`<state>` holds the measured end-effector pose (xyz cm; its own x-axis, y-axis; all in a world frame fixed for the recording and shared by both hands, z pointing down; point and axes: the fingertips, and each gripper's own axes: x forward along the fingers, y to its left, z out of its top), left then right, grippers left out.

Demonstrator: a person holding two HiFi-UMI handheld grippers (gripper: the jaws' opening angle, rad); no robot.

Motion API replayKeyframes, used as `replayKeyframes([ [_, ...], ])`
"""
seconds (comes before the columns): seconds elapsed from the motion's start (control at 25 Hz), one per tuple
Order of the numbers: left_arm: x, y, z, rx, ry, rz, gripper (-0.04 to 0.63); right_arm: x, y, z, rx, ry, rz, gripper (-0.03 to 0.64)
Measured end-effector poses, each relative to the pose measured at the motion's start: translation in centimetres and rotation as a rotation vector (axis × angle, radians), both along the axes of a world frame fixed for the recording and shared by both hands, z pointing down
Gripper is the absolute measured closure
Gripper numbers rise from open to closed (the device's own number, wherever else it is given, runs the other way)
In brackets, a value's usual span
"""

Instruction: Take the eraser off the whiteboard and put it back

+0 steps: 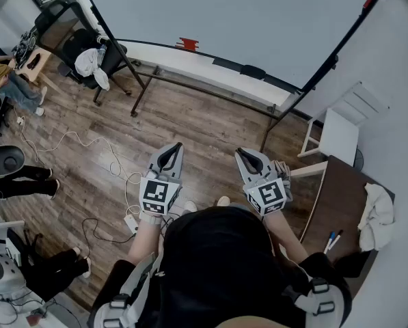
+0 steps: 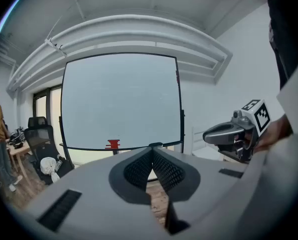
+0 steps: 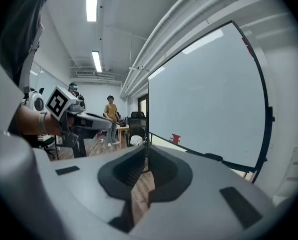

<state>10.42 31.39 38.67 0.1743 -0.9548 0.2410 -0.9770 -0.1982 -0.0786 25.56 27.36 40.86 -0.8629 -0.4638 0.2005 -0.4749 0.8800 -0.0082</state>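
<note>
A wood floor (image 1: 190, 125) runs up to a wheeled whiteboard (image 1: 224, 12) at 12 o'clock in the head view, with a brown table (image 1: 340, 203) at 4 o'clock. The dark eraser (image 1: 253, 72) sits on the whiteboard's bottom ledge at about 1 o'clock from the grippers, well apart from both, and a small red piece (image 1: 188, 44) lies on the same edge towards 11 o'clock of it. The left gripper (image 1: 175, 147) and the right gripper (image 1: 242, 152) are side by side above the floor, aimed at the whiteboard, each with its fingers pressed together on nothing.
</note>
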Motion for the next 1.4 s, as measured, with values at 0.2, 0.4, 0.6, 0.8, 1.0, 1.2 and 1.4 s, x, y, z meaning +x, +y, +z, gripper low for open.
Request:
replayKeyframes([
  [0.2, 3.4, -3.9, 0.1, 0.009, -0.018, 0.025, 0.586, 2.1, -3.4, 0.1, 0.011, -0.01, -0.018, 0.581],
  [0.4, 5.6, -5.8, 0.6, -0.01, -0.027, 0.024, 0.586, 3.4, -5.6, 0.5, -0.011, -0.048, -0.028, 0.581],
  [0.6, 6.3, -6.9, 1.1, -0.033, -0.052, 0.023, 0.586, 3.7, -7.3, 1.9, -0.024, -0.035, -0.045, 0.581],
  [0.8, 3.8, -9.0, 2.3, -0.046, -0.039, 0.019, 0.586, 1.4, -9.5, 3.0, -0.035, -0.013, -0.044, 0.581],
  [1.0, -1.0, -12.5, 2.9, -0.036, -0.017, 0.033, 0.586, -3.4, -12.4, 3.2, -0.029, 0.03, -0.039, 0.581],
  [1.2, -8.0, -16.9, 2.4, -0.019, 0.026, 0.061, 0.586, -9.7, -16.1, 2.7, -0.019, 0.076, -0.014, 0.581],
  [1.4, -14.8, -20.4, 2.8, -0.026, 0.056, 0.097, 0.586, -16.3, -19.6, 2.4, 0.001, 0.124, 0.024, 0.581],
])
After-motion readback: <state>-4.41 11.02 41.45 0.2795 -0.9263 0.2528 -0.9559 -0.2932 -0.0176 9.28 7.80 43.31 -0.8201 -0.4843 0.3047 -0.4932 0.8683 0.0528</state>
